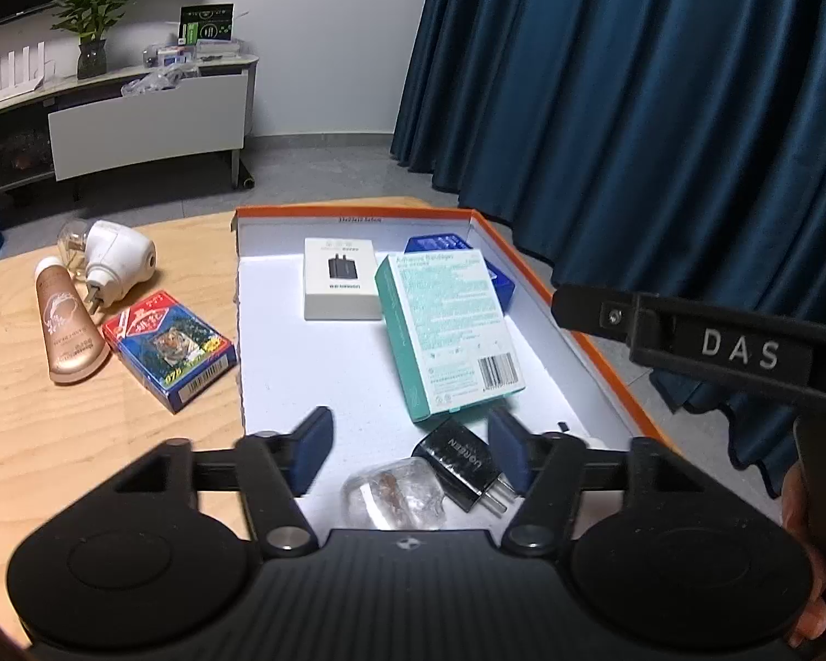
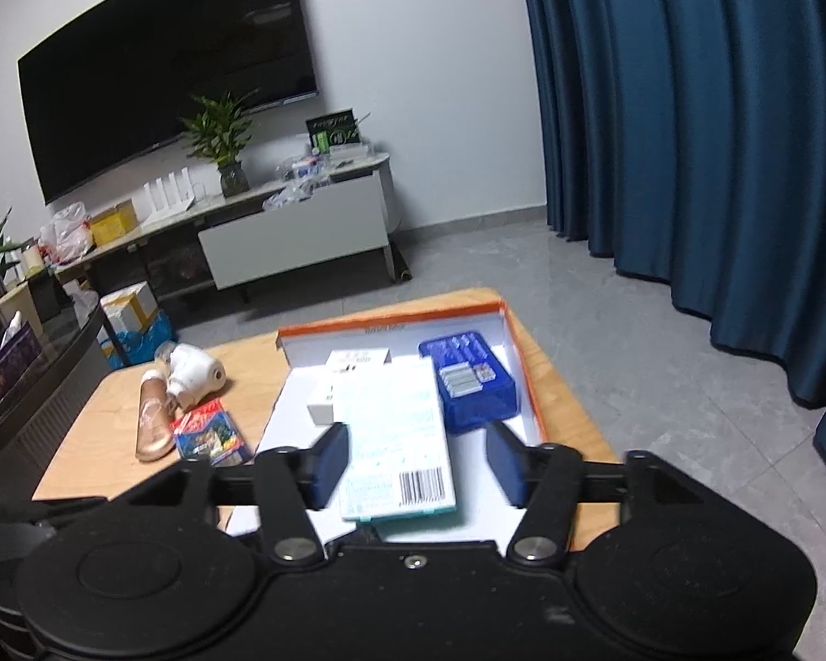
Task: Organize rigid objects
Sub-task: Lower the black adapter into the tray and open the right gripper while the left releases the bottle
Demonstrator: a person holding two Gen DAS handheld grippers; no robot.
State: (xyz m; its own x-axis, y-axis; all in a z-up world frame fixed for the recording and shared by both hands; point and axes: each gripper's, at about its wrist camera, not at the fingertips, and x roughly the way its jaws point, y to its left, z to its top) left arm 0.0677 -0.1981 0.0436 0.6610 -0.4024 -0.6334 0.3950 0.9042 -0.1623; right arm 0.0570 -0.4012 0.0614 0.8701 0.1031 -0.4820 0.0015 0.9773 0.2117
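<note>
Teal box in the tray

Bandage box (image 1: pixel 449 330), teal with white printed panel and barcode, lies tilted at the tray's (image 1: pixel 606 341) centre, leaning on a blue case (image 2: pixel 468 380) at two o'clock. Left gripper (image 1: pixel 410 443) and right gripper (image 2: pixel 418 460) both gape, gripping nothing.

White wall (image 2: pixel 413 55), dark wall-mounted screen (image 2: pixel 159 71) upper left, deep blue curtains (image 2: pixel 688 137) filling right side, grey tiled floor (image 2: pixel 523 275), low white media console (image 2: pixel 281 231) with potted plant (image 2: pixel 220 143), light wooden table (image 1: pixel 82 429) in foreground.
</note>
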